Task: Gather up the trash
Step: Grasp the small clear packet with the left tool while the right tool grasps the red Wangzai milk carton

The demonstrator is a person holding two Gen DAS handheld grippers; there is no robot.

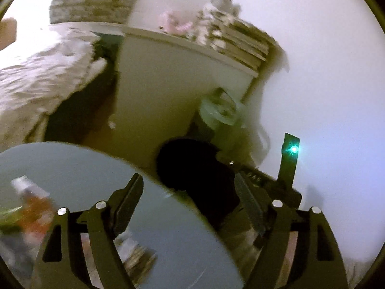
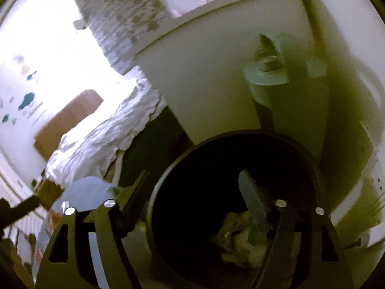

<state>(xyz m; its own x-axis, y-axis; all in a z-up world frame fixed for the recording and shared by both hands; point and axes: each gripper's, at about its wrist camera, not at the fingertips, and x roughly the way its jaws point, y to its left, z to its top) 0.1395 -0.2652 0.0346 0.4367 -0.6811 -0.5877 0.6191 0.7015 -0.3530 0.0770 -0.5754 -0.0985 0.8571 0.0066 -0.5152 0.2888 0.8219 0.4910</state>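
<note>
A black round trash bin (image 2: pixel 310 168) sits on the floor beside a white cabinet. Crumpled paper trash (image 2: pixel 238 236) lies at its bottom. My right gripper (image 2: pixel 192 187) hangs open and empty right over the bin's mouth. In the left wrist view the bin (image 1: pixel 192 168) shows as a dark shape past the edge of a round grey table (image 1: pixel 101 168). My left gripper (image 1: pixel 190 192) is open and empty above the table's edge. A blurred orange and white wrapper (image 1: pixel 33 202) lies on the table at the left.
A white cabinet (image 1: pixel 168 91) with stacked books (image 1: pixel 243 43) stands behind the bin. A pale green lidded container (image 1: pixel 219 113) sits by the cabinet's corner. A bed with white bedding (image 1: pixel 41 79) is at the left. A white wall (image 1: pixel 324 72) is at the right.
</note>
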